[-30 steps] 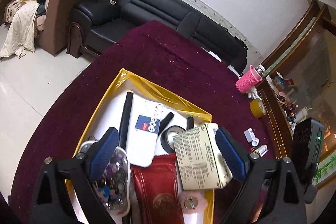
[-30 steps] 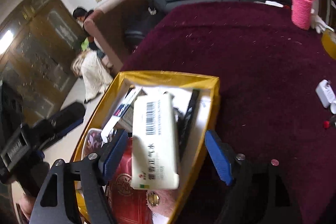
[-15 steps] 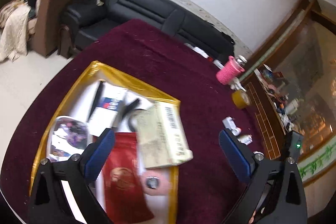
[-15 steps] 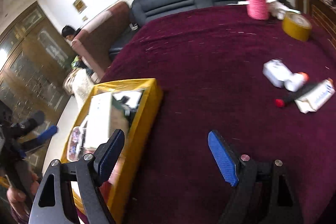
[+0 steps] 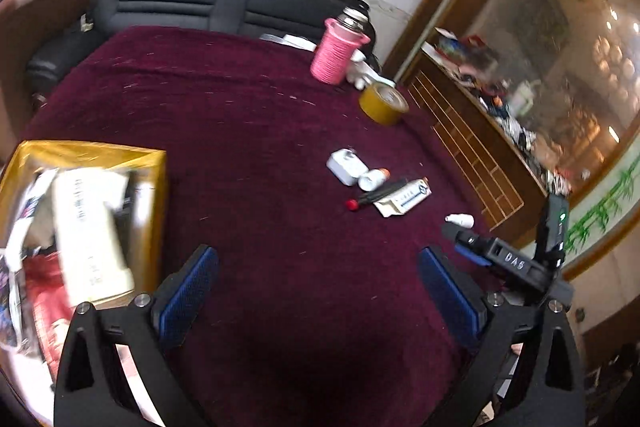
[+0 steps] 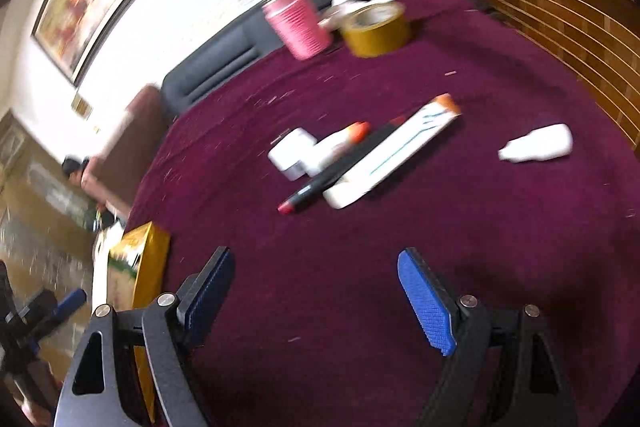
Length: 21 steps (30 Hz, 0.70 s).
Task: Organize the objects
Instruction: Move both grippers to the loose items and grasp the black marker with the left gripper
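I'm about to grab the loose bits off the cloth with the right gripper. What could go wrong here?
The marker leans against the long white box, a small tube and the white adapter; closing on one may drag or flick the others. The little white bottle lies on its side near the cloth's edge and could roll off. The gold box already looks full, so additions may slide out.

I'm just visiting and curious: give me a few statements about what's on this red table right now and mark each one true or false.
1. Both grippers, left and right, are open and hold nothing. True.
2. The yellow tape roll lies inside the gold box. False: it stands on the cloth by the pink cup.
3. The black pen lies against the long white carton. True.
4. The small white bottle stands upright. False: it lies on its side.
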Each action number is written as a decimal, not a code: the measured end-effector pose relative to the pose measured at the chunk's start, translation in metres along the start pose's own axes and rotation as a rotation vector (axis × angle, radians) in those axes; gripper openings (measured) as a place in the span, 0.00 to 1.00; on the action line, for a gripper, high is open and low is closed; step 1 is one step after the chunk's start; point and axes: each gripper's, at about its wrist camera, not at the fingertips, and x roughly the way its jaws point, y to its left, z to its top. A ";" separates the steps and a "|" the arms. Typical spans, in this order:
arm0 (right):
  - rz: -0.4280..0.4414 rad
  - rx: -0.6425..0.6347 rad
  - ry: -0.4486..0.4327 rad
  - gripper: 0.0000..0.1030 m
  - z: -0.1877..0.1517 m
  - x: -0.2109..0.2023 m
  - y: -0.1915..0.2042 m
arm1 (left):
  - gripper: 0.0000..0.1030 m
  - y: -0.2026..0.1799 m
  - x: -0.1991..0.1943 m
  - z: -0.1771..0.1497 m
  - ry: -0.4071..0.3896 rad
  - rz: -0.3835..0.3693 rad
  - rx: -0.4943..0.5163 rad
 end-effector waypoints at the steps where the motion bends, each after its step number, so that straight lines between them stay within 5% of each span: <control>1: -0.007 0.018 -0.015 0.85 0.005 -0.002 -0.012 | 0.97 -0.008 0.009 0.002 0.007 0.001 0.016; 9: -0.004 0.147 -0.086 0.85 0.036 0.007 -0.065 | 0.97 -0.050 0.092 0.011 0.103 0.019 0.123; 17: -0.039 0.172 -0.259 0.85 0.055 -0.007 -0.097 | 0.97 -0.074 0.151 0.010 0.153 0.077 0.270; 21: -0.048 0.261 -0.323 0.88 0.056 -0.022 -0.126 | 0.97 -0.089 0.181 0.012 0.169 0.111 0.412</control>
